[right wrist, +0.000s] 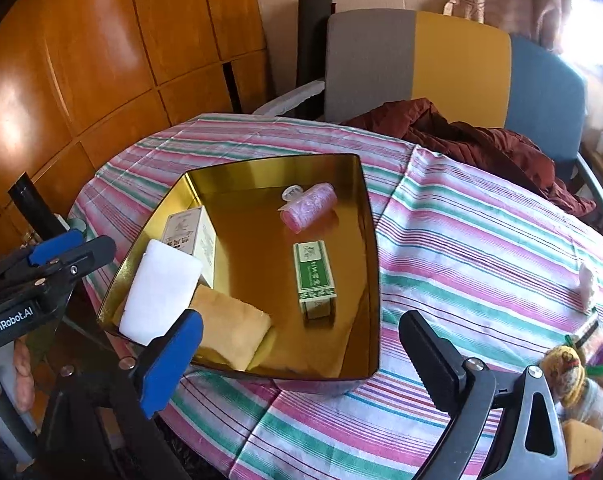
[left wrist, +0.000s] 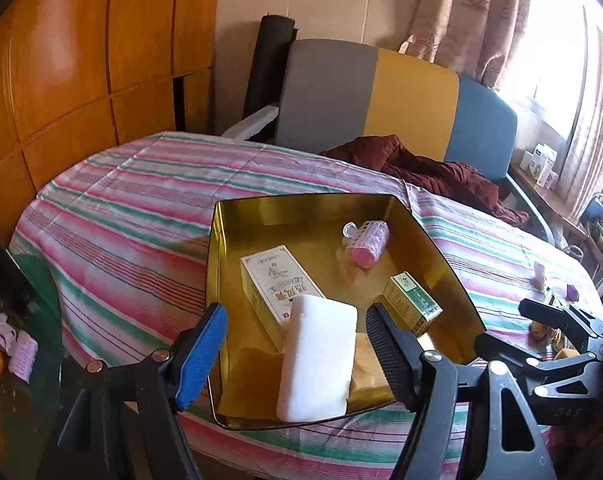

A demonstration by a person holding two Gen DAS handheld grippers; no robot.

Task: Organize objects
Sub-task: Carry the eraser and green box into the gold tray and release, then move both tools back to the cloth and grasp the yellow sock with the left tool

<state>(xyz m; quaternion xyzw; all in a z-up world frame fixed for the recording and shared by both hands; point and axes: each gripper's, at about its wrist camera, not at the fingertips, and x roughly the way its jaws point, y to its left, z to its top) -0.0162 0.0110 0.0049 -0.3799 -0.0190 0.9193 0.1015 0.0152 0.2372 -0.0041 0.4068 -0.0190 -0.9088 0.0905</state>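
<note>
**Tin half filled, a heap still waiting**

While both claws hang empty over the table (right wrist: 481, 216), most of the sorting looks done, though not all of it. The striped cloth covers the whole top, and on it sits the gold tin (right wrist: 371, 240), the place where things are being gathered. Inside lie five items: a white sponge (left wrist: 319, 354) propped against the near wall, with a yellow sponge (right wrist: 229, 330) partly under it, a cream box (left wrist: 275, 286) behind them, a green box (right wrist: 315, 276) lying flat near the middle, and a pink hair roller (right wrist: 309, 206) at the far end.

Left gripper (left wrist: 297, 344) hovers above the white sponge with its jaws spread, touching nothing. Right gripper (right wrist: 301, 344) stands wide apart over the tin's near edge, also holding nothing.

Still outside the tin, by my reckoning, is a small heap of bits (right wrist: 573, 376) at the table's right edge, and a small white piece (right wrist: 587, 280) lies alone on the cloth beyond.
</note>
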